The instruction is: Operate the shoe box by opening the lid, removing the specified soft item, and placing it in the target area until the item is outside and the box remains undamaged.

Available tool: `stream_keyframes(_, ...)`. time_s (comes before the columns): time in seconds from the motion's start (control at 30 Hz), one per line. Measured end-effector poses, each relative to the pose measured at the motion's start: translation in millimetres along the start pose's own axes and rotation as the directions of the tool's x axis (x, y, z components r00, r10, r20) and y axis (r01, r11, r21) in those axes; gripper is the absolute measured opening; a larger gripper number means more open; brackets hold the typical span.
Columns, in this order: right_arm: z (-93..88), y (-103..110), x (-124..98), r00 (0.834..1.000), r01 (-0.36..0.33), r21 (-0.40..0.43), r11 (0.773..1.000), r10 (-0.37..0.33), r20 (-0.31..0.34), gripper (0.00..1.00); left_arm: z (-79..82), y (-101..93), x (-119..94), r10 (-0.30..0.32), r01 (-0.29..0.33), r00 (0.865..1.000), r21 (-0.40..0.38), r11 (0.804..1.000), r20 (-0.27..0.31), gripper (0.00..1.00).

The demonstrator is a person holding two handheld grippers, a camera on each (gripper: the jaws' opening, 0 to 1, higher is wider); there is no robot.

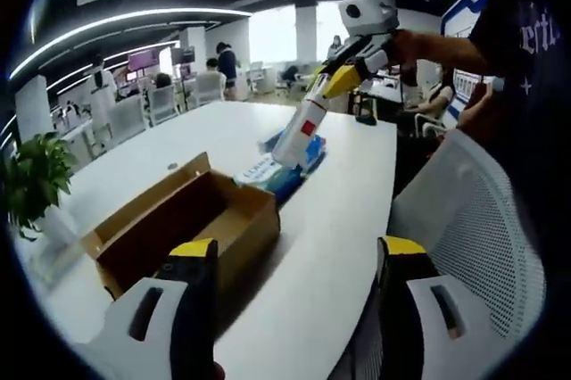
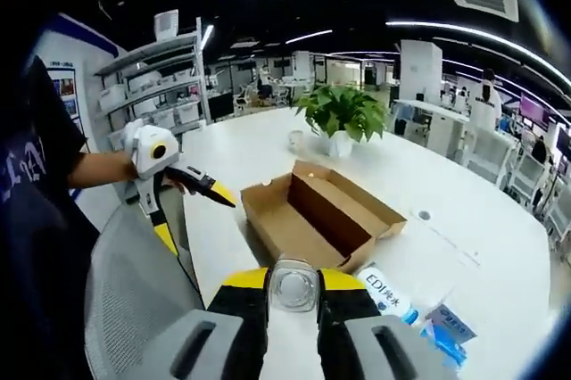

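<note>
The right claw point(image 2: 293, 295) pinches a clear plastic bottle point(image 2: 293, 289) lifted out beyond the open shoe box point(image 2: 317, 217) ahead on the tabletop point(image 2: 464, 188) — presumably bound for the blue packets point(image 1: 281, 170) — while the left claw point(image 1: 299, 260) hangs wide, empty, beside the box.

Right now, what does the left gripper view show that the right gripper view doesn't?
Left gripper view: the white, yellow-tipped right tongs seen from outside, tips down on the blue-and-white packets. Right gripper view: grey shelving, a clear round object clamped between those tongs, and the open left tongs in a hand. Both: open brown cardboard box, green potted plant, white table, white mesh chair.
</note>
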State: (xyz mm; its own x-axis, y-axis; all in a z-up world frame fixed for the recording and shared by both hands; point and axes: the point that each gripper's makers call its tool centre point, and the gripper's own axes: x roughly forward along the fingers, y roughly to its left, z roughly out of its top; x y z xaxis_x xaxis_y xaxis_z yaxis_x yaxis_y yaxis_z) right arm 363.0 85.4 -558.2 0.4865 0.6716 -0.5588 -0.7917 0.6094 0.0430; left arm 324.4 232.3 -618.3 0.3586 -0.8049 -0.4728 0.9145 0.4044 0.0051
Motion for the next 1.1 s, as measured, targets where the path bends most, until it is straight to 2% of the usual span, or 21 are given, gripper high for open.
stream_keyframes(0.47,10.9,-23.3,2.4,0.998,-0.002,-0.167,0.986,-0.01,-0.067,0.15,-3.5,8.0,-17.6,0.084,-0.082,0.996,-0.068,0.994,0.026,0.81)
stream_keyframes(0.8,13.9,-38.5,6.8,0.993,-0.017,-0.289,0.957,-0.018,-0.116,0.15,-4.9,11.7,-26.0,0.126,-0.121,0.991,-0.106,0.987,0.041,0.86)
stream_keyframes(1.1,20.0,-54.6,11.5,0.992,-0.018,-0.341,0.94,-0.026,-0.123,0.15,-8.1,19.6,-35.9,0.163,-0.158,0.986,-0.122,0.98,0.037,0.89)
